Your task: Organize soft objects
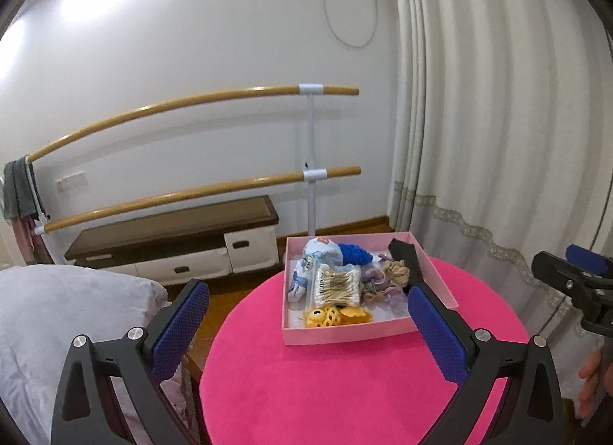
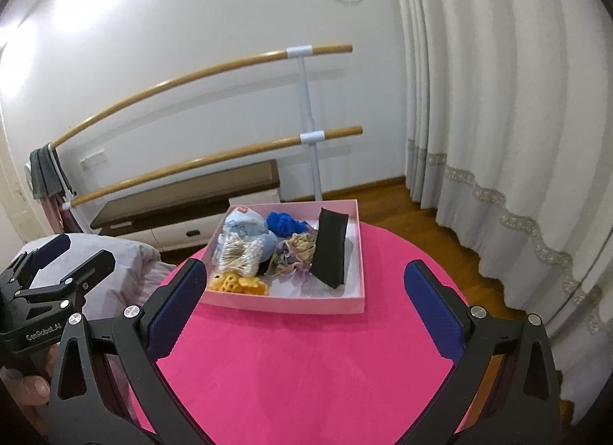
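We held the left gripper [image 1: 308, 314] and right gripper [image 2: 304, 293] level above the pink bench [image 2: 306, 368], jaws wide and empty. 1 pink box [image 2: 283, 301] sat at its far side, holding 1 black pouch [image 2: 330, 249], 1 bag of cotton swabs [image 2: 239, 253], 1 blue yarn ball [image 2: 283, 223] and yellow knitted pieces [image 2: 237, 284].

I see a matt, velvety pink table cover [image 2: 291, 360]; at twelve o'clock on it a smooth pink cardboard box [image 2: 283, 305]. My left gripper [image 1: 308, 314] has textured blue pads [image 1: 180, 326] on matt black plastic with shiny metal screws.
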